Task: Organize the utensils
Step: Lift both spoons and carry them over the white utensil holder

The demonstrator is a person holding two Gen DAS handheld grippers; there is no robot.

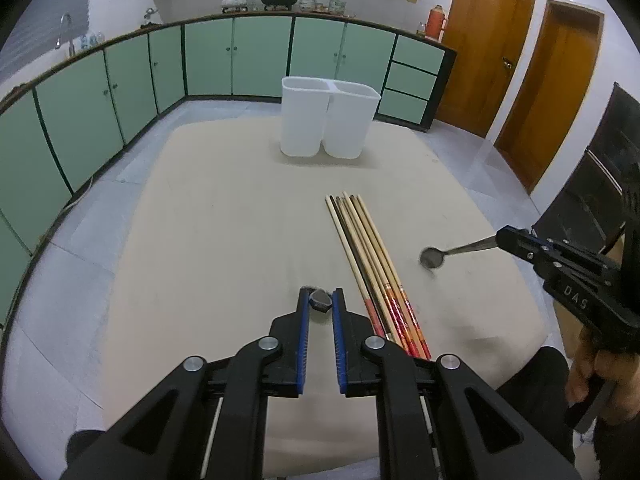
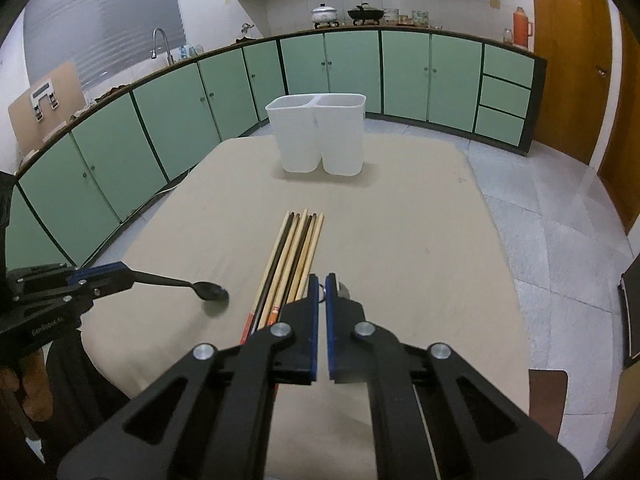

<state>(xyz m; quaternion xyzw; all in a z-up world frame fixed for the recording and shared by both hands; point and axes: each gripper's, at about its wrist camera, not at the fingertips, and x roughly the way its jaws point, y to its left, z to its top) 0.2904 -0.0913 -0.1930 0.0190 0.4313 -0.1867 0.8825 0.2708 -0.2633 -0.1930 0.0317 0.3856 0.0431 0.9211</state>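
We see left gripper [image 1: 319, 300] clamped on spoon [image 2: 208, 290], lifted off beige table [image 1: 224, 216]. Chopsticks [image 1: 370, 256] bundled flat at table centre, between both grippers. Right gripper [image 2: 322, 285] pinched on second spoon [image 1: 433, 258]. White two-compartment holder [image 1: 326, 120] upright at far edge.

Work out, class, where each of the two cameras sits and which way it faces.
Left wrist: on the left gripper, which holds a spoon, facing the white holder; a hand shows at right.
Right wrist: on the right gripper, also holding a spoon, facing the same holder; a hand shows at left.
Shared: chopsticks, table, green cabinets, and each other's gripper.
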